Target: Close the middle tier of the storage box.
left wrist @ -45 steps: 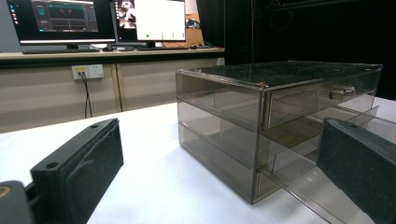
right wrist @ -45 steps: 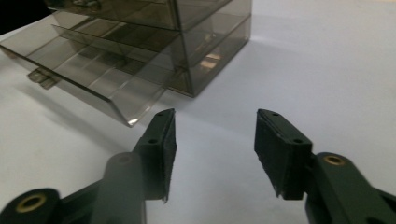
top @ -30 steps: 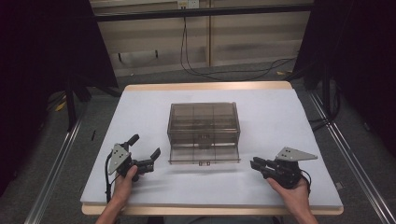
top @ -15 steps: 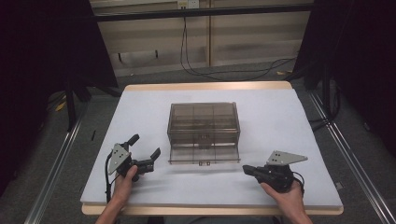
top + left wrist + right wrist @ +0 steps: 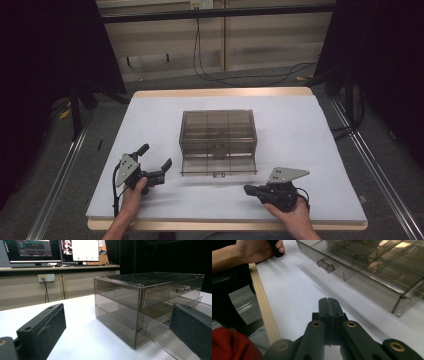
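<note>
The left gripper [image 5: 155,163] has its fingers [image 5: 42,332] spread wide with nothing between them, low over the white worktop [image 5: 300,135], aimed at the near left corner of a smoky clear drawer box [image 5: 218,135] just beyond. The right gripper [image 5: 249,189] has its fingers [image 5: 328,315] pressed together, empty, near the front edge, its tips pointing left. The box's bottom drawer [image 5: 218,166] is pulled out toward the person, its small handle [image 5: 325,265] in front. Monitors [image 5: 53,250] stand on a desk behind.
</note>
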